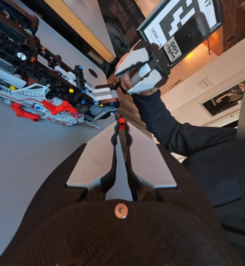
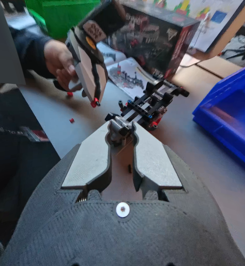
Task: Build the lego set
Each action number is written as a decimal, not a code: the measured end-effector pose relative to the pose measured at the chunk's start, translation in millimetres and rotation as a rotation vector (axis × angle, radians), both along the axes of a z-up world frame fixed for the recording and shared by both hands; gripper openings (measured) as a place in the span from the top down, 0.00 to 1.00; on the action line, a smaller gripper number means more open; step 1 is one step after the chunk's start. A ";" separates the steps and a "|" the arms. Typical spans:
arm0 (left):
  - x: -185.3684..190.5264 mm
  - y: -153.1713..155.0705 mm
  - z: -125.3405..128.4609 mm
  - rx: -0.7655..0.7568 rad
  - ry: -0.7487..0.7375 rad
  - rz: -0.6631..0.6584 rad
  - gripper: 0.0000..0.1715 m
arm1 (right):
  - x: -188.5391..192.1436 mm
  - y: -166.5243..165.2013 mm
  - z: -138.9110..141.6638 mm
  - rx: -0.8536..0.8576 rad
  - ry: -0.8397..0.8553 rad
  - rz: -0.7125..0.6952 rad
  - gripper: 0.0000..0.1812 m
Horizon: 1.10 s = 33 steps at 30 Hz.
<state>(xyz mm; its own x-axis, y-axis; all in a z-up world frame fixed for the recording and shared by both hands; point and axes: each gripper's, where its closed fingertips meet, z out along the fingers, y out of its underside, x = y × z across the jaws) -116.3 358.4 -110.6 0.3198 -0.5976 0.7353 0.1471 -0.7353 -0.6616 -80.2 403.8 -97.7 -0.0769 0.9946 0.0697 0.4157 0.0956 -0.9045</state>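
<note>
The lego model (image 1: 58,92), black and grey with red parts and shark-tooth panels, lies on the grey table (image 1: 25,158). It also shows in the right wrist view (image 2: 147,106). My left gripper (image 1: 121,126) is shut on a small red connector (image 1: 121,122) with a black pin, held just off the model's near end. In the right wrist view the left gripper (image 2: 95,102) hangs above the table, left of the model. My right gripper (image 2: 121,126) is closed around the model's grey and black end piece (image 2: 119,131). It also shows in the left wrist view (image 1: 121,83).
A blue bin (image 2: 227,115) stands on the right. The dark lego box (image 2: 155,43) and an open instruction booklet (image 2: 127,76) lie behind the model. Two loose red pieces (image 2: 71,120) (image 2: 70,93) lie near the table's left edge. A black small part (image 2: 129,168) lies between my right fingers. The gap from one gripper's tips to the other's is roughly 7 cm.
</note>
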 end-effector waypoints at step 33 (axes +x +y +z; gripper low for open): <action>6.2 5.1 -9.4 -0.164 -0.142 0.038 0.98 | -27.8 -31.2 -29.8 0.448 -0.245 0.295 0.87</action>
<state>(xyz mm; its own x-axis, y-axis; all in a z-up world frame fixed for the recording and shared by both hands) -110.1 363.5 -120.0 0.2258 -0.4562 0.8608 0.2601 -0.8233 -0.5045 -108.0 372.6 -127.5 -0.4127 0.8063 0.4237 0.5048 0.5897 -0.6304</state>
